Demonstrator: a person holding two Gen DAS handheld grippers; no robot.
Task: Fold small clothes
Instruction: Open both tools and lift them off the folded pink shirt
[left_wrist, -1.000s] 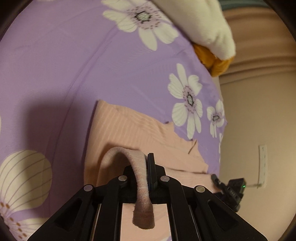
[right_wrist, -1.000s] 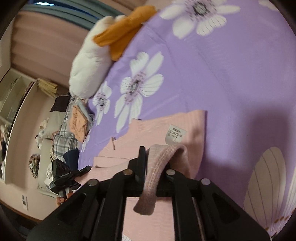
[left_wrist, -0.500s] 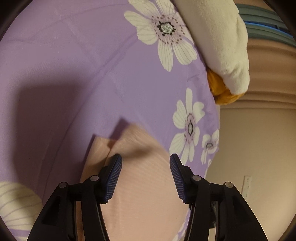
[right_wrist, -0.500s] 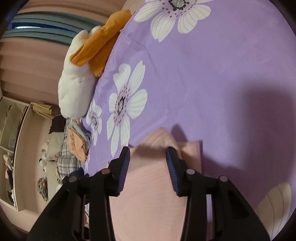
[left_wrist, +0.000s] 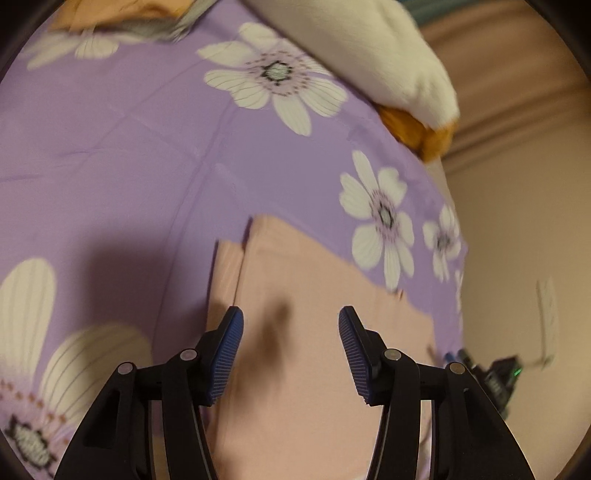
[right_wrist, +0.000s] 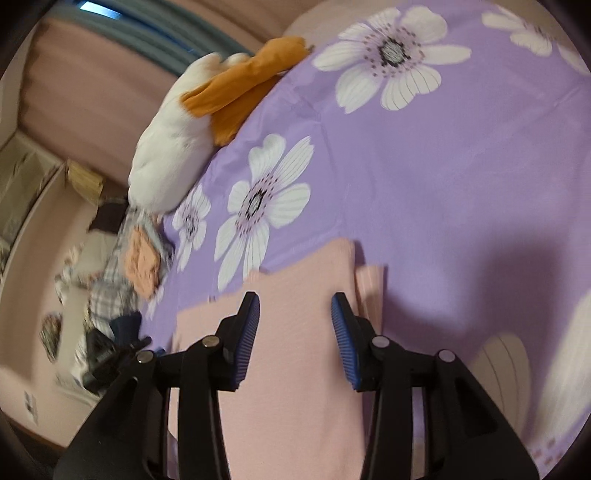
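- The left gripper (left_wrist: 291, 354), a second ago clamped on the pink knitted hem of the folded peach ribbed garment (left_wrist: 317, 295), now stands apart and empty above it.
- The right gripper (right_wrist: 294, 340) likewise let go; the hem lies flat.

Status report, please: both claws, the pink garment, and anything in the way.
Left claw open, empty. Right claw open, empty. Pink garment lying folded on purple bedsheet. Nothing blocking.
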